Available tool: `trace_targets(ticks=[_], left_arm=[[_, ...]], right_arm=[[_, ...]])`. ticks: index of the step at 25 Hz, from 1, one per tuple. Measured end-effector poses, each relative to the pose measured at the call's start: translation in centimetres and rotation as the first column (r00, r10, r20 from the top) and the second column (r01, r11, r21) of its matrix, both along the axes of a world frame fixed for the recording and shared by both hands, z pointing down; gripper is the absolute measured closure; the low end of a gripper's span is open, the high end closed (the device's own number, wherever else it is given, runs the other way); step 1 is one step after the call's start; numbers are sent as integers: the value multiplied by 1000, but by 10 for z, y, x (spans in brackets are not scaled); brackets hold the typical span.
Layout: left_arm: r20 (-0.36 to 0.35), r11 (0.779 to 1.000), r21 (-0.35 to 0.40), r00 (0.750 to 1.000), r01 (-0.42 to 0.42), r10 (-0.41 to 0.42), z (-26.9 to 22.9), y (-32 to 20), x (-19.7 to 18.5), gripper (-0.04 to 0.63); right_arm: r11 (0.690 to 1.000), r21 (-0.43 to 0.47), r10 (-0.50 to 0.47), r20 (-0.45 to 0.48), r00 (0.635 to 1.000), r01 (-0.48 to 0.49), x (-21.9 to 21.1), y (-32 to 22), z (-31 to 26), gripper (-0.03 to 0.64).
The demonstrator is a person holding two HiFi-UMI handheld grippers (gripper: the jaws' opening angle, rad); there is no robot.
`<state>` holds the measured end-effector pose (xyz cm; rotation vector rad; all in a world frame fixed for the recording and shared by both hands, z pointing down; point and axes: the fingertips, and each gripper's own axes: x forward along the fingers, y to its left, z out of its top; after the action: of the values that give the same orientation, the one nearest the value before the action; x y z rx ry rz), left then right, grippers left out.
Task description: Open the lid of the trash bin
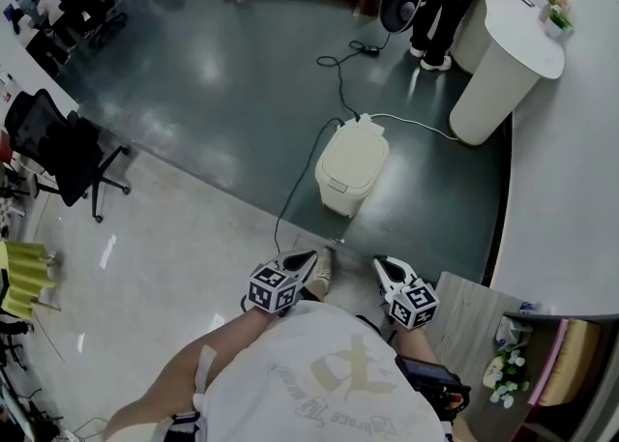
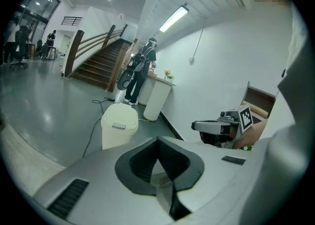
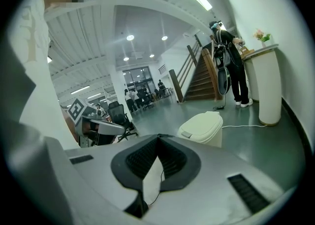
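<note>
Head view: cream trash bin (image 1: 351,171) ahead on dark floor, lid down, well apart from left gripper (image 1: 295,261) and right gripper (image 1: 385,268). Black cable (image 1: 287,196) trailing past its left; white counter (image 1: 503,73) far right.

Left gripper view: jaws tip to tip, empty. Lid probably light, stiff plastic; front tab (image 2: 118,126) the likely hold.

Right gripper view: jaws likewise together, nothing held.

- A ceiling strip light (image 2: 173,18) burns bright above and ahead of the left gripper (image 2: 157,140), washing the white wall (image 2: 216,71) evenly.
- Round downlights (image 3: 130,37) glow high beyond the right gripper (image 3: 158,138). Pale reflections smear the glossy dark floor (image 1: 208,68) ahead of both tools.
- Both gripper views bow sharply at the rim, with black vignetted corners.
- The gripper bodies nearest each lens read soft, and shadows are faint.
</note>
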<state>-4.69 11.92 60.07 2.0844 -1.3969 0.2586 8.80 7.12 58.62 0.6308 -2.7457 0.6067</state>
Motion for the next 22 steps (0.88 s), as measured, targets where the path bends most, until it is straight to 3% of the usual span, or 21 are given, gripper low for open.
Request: trace_targets(ticks=[22], left_arm=[[-15,996,-72,999,-46,45,26,-108,-17,581]], right_arm=[[998,-46,33,-26,999,-34,-20,-98,14,612]])
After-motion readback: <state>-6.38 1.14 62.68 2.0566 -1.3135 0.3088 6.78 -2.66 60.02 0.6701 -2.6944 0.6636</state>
